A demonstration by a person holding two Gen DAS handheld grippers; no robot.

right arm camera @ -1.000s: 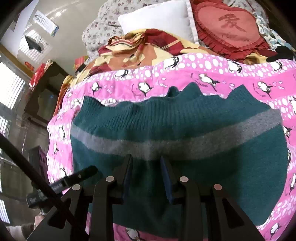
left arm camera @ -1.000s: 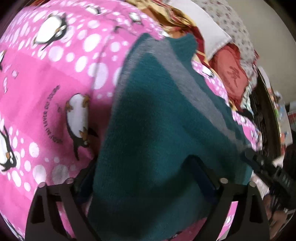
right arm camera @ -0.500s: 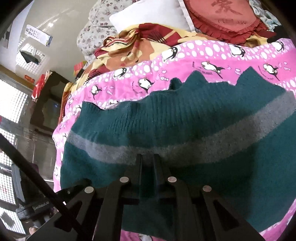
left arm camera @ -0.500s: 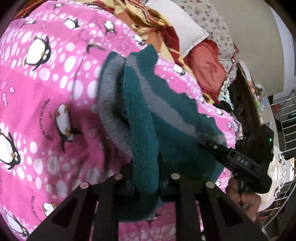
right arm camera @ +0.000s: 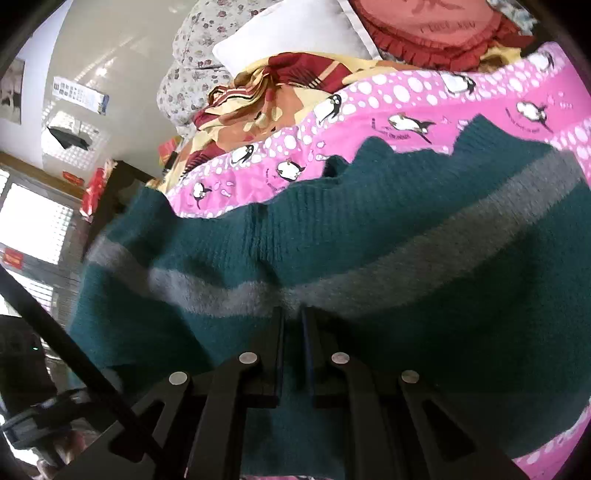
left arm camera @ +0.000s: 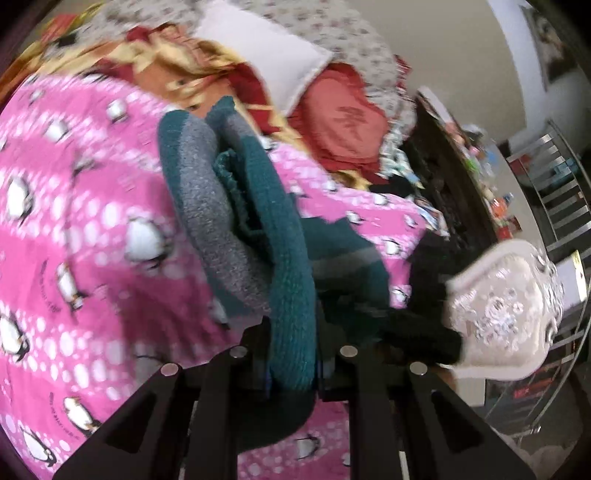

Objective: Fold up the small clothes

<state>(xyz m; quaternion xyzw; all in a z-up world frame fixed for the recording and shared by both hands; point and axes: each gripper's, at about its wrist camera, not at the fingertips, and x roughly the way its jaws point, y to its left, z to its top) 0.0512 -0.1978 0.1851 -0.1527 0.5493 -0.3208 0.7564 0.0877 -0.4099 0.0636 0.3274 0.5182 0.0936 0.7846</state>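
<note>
A small teal knit sweater (right arm camera: pixel 424 295) with a grey stripe lies on a pink penguin-print blanket (right arm camera: pixel 406 99). My right gripper (right arm camera: pixel 292 325) is shut on its near hem, pinching a fold of knit between the pads. In the left wrist view the same sweater (left arm camera: pixel 288 266) hangs bunched and lifted off the blanket (left arm camera: pixel 74 221), its grey stripe curling toward the camera. My left gripper (left arm camera: pixel 291 354) is shut on that raised edge. The sweater's left side in the right wrist view rises off the bed.
Pillows pile up behind: a white one (right arm camera: pixel 295 33), a red heart-shaped cushion (left arm camera: pixel 343 125) and a red and yellow quilt (right arm camera: pixel 266 92). A white ornate footboard (left arm camera: pixel 509 310) and dark furniture (left arm camera: pixel 461 177) stand to the right of the bed.
Both grippers closed on the sweater's hem. The left one then rose, pulling its side of the sweater up off the blanket and bunching it. The right gripper stayed low.
</note>
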